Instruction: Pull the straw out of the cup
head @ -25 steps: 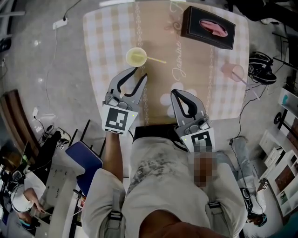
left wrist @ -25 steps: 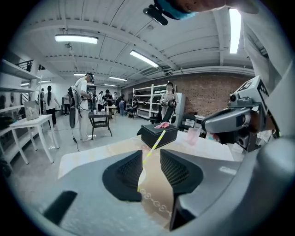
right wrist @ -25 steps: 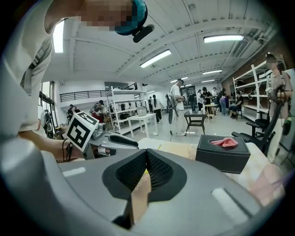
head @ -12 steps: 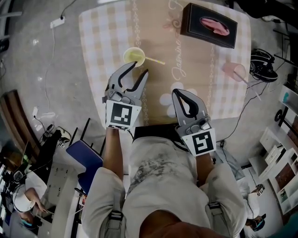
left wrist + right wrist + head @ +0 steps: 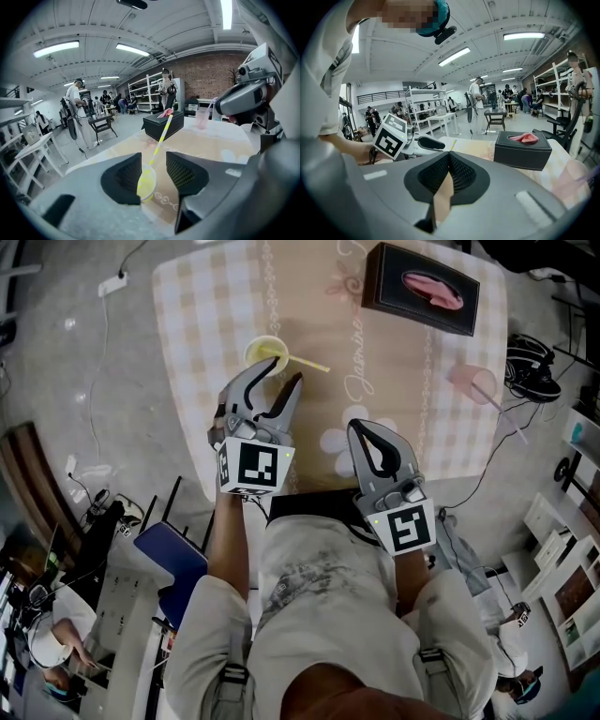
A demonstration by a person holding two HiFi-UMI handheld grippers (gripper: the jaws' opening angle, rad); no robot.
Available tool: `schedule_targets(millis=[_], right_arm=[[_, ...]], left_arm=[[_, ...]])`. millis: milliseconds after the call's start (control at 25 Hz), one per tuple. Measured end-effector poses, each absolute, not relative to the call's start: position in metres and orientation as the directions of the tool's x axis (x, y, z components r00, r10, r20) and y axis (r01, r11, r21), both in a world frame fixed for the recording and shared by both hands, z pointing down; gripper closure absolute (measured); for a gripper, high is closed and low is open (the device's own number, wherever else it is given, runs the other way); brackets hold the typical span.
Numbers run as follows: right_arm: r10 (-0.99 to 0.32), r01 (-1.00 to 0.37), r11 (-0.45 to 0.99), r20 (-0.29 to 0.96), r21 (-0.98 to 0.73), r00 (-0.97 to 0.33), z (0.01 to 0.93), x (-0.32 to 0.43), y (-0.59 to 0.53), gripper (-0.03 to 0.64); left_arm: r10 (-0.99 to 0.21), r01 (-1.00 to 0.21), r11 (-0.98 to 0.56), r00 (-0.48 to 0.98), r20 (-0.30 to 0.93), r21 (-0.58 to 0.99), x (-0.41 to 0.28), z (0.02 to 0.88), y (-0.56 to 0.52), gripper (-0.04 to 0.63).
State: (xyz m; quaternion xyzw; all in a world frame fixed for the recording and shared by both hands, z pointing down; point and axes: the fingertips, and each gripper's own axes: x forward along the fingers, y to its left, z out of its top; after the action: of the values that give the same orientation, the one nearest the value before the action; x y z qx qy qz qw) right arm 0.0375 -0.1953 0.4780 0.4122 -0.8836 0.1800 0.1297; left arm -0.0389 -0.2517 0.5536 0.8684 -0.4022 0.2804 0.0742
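Note:
A pale yellow cup (image 5: pixel 263 352) stands on the checked table (image 5: pixel 202 315), and a yellow straw (image 5: pixel 307 364) leans out of it to the right. My left gripper (image 5: pixel 283 372) is just short of the cup, its jaws opening wide and its left fingertip close to the cup's near rim. Seen in the left gripper view, the cup (image 5: pixel 146 183) and its striped straw (image 5: pixel 162 135) show in the gap between the pads, which do not press on them. My right gripper (image 5: pixel 368 430) rests near the table's front edge, shut and empty (image 5: pixel 449 161).
A black tissue box (image 5: pixel 421 287) with pink tissue sits at the table's far right. A pink cup (image 5: pixel 469 382) with its own straw stands near the right edge. Headphones (image 5: pixel 532 371) lie on the floor to the right. A blue chair (image 5: pixel 169 561) is at my left.
My left gripper has moved forward toward the yellow cup and its jaws have spread wider. The right gripper has stayed where it was.

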Motion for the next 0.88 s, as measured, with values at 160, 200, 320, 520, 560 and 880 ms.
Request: schedule_targets(millis=[160, 200, 320, 520, 560, 880], right_arm=[[-0.685, -0.779, 0.590, 0.379, -0.211, -0.622, 0.479, 0.040, -0.197, 0.606], [-0.686, -0.780, 0.589, 0.379, -0.211, -0.621, 0.479, 0.041, -0.197, 0.606], [-0.684, -0.779, 0.591, 0.382, -0.212, -0.622, 0.480, 0.043, -0.197, 0.606], [-0.686, -0.785, 0.582, 0.391, -0.213, -0.614, 0.482, 0.046, -0.196, 0.606], [-0.684, -0.785, 0.582, 0.395, -0.211, -0.614, 0.483, 0.047, -0.196, 0.606], [-0.703, -0.800, 0.563, 0.387, -0.209, -0.596, 0.482, 0.053, -0.198, 0.606]], left_arm=[[-0.657, -0.737, -0.667, 0.512, 0.553, -0.109, -0.036, 0.556, -0.255, 0.426], [-0.658, -0.736, -0.667, 0.509, 0.555, -0.115, -0.036, 0.556, -0.255, 0.426], [-0.659, -0.732, -0.668, 0.501, 0.561, -0.130, -0.033, 0.556, -0.258, 0.426], [-0.657, -0.726, -0.673, 0.500, 0.564, -0.142, -0.028, 0.558, -0.263, 0.428], [-0.658, -0.725, -0.674, 0.499, 0.564, -0.144, -0.027, 0.559, -0.264, 0.429], [-0.667, -0.726, -0.668, 0.482, 0.568, -0.167, -0.023, 0.562, -0.269, 0.488]])
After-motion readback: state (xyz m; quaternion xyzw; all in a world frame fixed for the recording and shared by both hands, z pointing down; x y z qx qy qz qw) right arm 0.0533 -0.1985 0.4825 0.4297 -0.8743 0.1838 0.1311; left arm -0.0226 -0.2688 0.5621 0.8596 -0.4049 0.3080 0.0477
